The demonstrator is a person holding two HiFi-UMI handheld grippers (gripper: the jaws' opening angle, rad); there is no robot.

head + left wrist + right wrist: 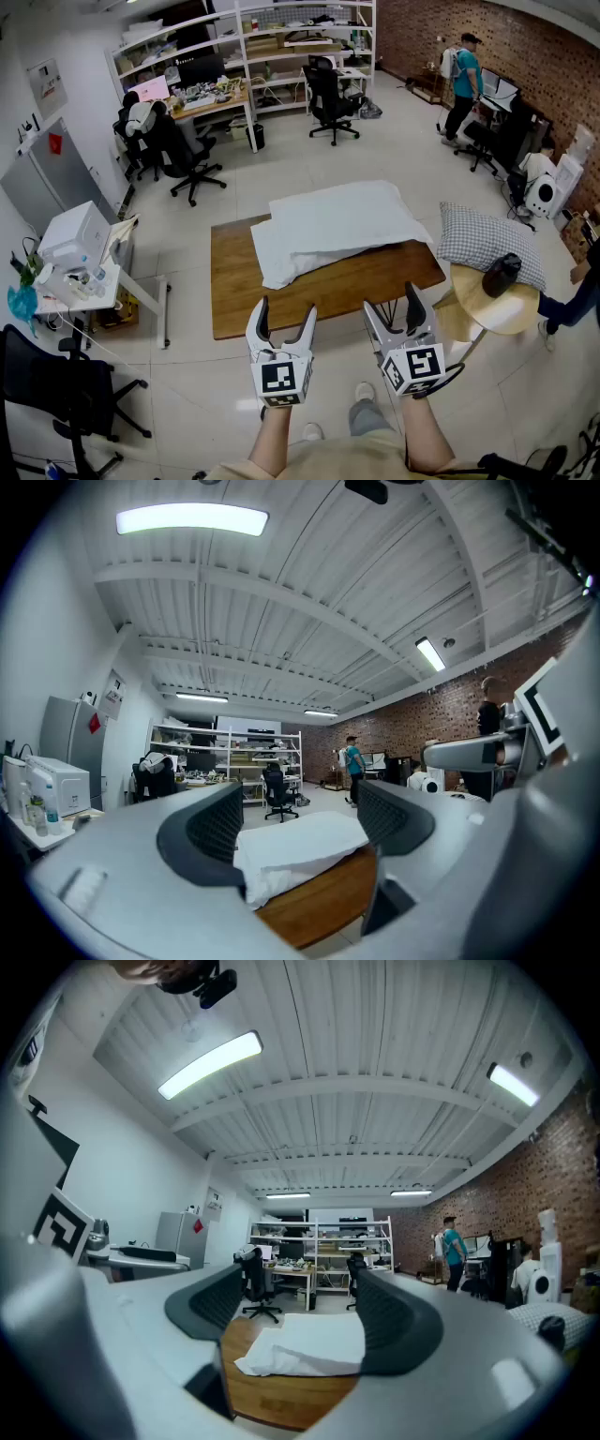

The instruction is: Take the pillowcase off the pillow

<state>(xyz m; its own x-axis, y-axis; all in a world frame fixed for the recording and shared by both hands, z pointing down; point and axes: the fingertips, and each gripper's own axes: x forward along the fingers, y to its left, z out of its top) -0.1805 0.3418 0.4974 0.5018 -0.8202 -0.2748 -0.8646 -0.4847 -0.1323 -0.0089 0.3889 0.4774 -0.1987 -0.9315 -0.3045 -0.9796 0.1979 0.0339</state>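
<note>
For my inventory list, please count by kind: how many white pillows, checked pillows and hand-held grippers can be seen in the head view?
White pillow: 1
Checked pillow: 1
Grippers: 2 (left gripper, right gripper)
Total: 4

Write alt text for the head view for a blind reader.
A white pillow lies on a low wooden table in an office. In front, the left gripper and right gripper are held open and empty. A checked cushion sits at the right.
</note>
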